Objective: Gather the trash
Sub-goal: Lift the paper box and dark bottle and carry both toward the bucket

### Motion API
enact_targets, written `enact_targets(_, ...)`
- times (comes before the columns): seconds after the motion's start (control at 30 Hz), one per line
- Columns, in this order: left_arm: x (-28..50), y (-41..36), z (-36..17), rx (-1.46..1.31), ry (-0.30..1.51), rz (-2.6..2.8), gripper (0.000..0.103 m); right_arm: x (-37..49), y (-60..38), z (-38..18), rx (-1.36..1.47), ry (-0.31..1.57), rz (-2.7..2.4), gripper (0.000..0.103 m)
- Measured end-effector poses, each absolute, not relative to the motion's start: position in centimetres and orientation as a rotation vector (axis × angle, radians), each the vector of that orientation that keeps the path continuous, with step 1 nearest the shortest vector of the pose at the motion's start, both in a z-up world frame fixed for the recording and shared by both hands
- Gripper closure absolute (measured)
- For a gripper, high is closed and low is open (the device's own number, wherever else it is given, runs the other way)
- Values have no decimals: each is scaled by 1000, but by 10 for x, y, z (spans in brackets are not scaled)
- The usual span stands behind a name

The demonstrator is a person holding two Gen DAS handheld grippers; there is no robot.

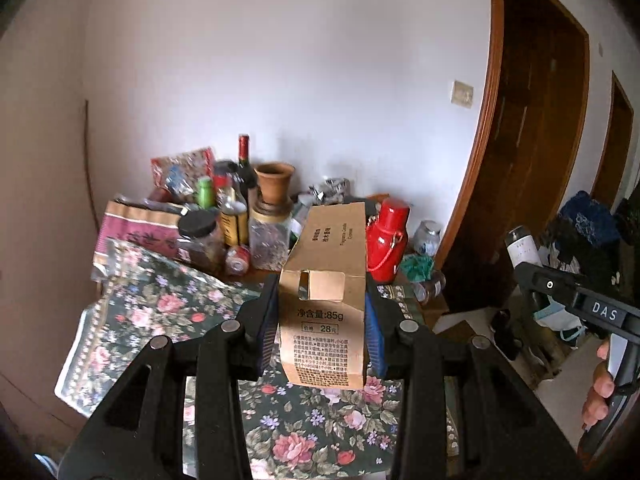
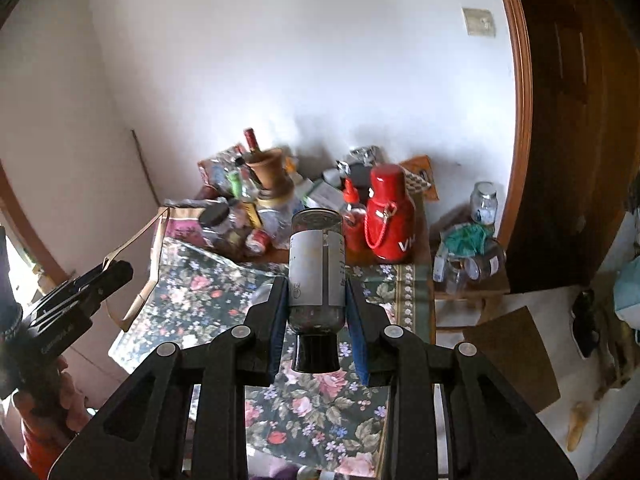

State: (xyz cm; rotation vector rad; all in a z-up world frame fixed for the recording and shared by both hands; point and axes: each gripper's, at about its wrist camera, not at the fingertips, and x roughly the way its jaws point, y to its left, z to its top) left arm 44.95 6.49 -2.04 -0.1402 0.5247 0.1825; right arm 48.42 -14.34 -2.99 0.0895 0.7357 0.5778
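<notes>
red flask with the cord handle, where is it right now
The red flask with the cord handle stands at the back right of the floral-cloth table, beside a red squeeze bottle, below the white wall.

the kraft box point(image 1: 326, 296) is matt brown paperboard, creased, with printed text. the bottle point(image 2: 318, 276) is smooth dark glass with a matt grey paper label and glossy black cap. the cloth point(image 1: 160, 304) on the counter is printed floral fabric. at one o'clock from the bottle, the red flask point(image 2: 390, 218) is glossy.

Both raised, left gripper point(image 1: 322, 320) and right gripper point(image 2: 318, 312) each clamp an item.
</notes>
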Motion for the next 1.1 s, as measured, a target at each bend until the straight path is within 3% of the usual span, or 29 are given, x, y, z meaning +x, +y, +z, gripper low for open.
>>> enact_targets(0.37, 360, 79, -3, -143, 446, 121, 65, 399, -136, -7, 121, 675, 543, 77)
enact_targets(0.8, 209, 105, -14, -99, 481, 71, 65, 260, -105, -18, 166, 693, 486, 77)
enact_targets(1.1, 150, 108, -21, -97, 508, 17, 65, 194, -97, -24, 168, 724, 451, 77)
